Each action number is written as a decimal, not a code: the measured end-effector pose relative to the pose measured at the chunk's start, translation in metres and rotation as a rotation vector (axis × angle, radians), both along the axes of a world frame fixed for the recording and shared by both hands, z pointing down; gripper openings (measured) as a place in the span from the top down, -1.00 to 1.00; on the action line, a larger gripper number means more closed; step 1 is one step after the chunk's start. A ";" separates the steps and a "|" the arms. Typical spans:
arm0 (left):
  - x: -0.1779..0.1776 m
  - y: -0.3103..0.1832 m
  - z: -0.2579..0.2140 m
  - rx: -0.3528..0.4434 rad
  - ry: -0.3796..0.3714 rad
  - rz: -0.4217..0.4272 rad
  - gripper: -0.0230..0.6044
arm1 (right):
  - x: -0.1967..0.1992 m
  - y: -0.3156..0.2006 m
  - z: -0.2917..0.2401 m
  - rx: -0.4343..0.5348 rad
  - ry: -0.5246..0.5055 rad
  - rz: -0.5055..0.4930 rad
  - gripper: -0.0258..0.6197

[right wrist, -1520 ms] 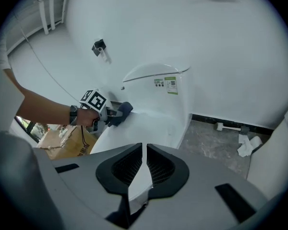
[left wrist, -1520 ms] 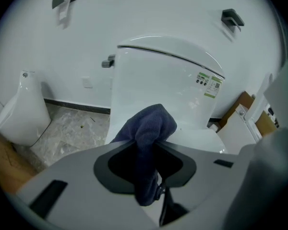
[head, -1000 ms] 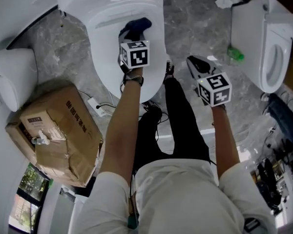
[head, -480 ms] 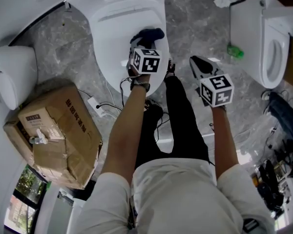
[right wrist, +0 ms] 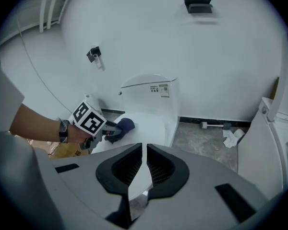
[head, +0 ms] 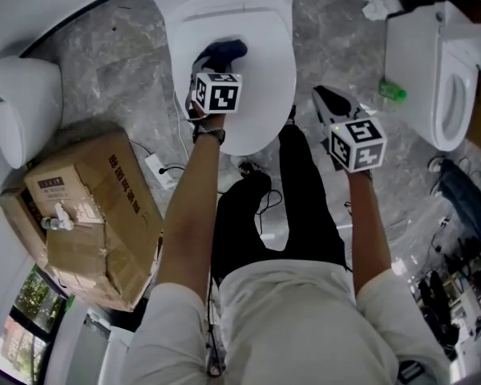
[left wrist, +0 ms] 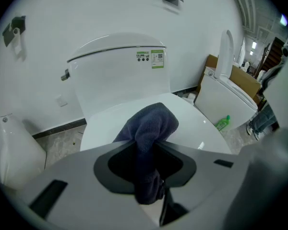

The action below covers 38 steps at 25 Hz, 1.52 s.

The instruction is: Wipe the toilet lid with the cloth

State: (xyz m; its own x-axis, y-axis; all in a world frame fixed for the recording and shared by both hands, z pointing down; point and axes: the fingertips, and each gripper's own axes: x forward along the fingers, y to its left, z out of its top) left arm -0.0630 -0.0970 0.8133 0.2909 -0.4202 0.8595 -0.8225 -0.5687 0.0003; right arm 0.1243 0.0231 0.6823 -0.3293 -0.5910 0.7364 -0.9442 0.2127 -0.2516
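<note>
Clamped shut on a fold of dark blue cloth (left wrist: 151, 123) with the left gripper (head: 211, 61), the bunched free end poking out ahead of the jaws and down onto the closed toilet lid (head: 264, 103). Placed left of the lid's middle, toward the tank (left wrist: 120, 71) end.

Running long from the tank toward the person's legs, as seen in the head view. Most of the bare white lies to the right of the cloth and toward the front edge. Probably calls for strokes down that long line and across to the right. Nearer by far with the left hand, already on the lid.

Holding the right gripper (head: 322, 96) off the lid's right edge, over the floor, jaws all but together. Nothing between them, only a thin slit of floor and lid. Idle, by the look of it.

Hard to say how firmly the cloth bears on the lid. Contact patch hidden behind the cloth's own bulk in the left gripper view, small in the head view. No dirt or wet streaks to be made out on the glossy white. Tank mostly cut off at the top of the head view.

Well apart from the work: a second toilet (head: 433, 79) and a green bottle (head: 390, 91) at right, a cardboard box (head: 88, 215) at left.
</note>
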 end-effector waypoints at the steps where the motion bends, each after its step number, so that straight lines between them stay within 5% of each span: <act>1: -0.009 -0.001 0.000 0.004 -0.004 -0.003 0.60 | -0.005 -0.001 -0.002 0.008 0.002 -0.005 0.77; 15: -0.118 0.061 0.012 -0.085 0.021 -0.154 0.60 | -0.053 0.036 -0.010 0.036 -0.008 -0.049 0.77; 27: -0.007 0.104 0.010 -0.067 0.012 -0.124 0.60 | 0.010 0.065 -0.022 0.034 0.018 -0.089 0.77; 38: 0.091 0.129 0.011 -0.088 0.062 -0.030 0.60 | 0.068 0.100 -0.016 0.006 0.021 -0.008 0.77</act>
State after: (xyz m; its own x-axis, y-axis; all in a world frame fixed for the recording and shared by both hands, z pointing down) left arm 0.0277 0.0319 0.8244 0.3327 -0.3536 0.8742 -0.8361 -0.5394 0.1001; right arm 0.1926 0.1231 0.6660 -0.3182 -0.5926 0.7400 -0.9476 0.2214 -0.2301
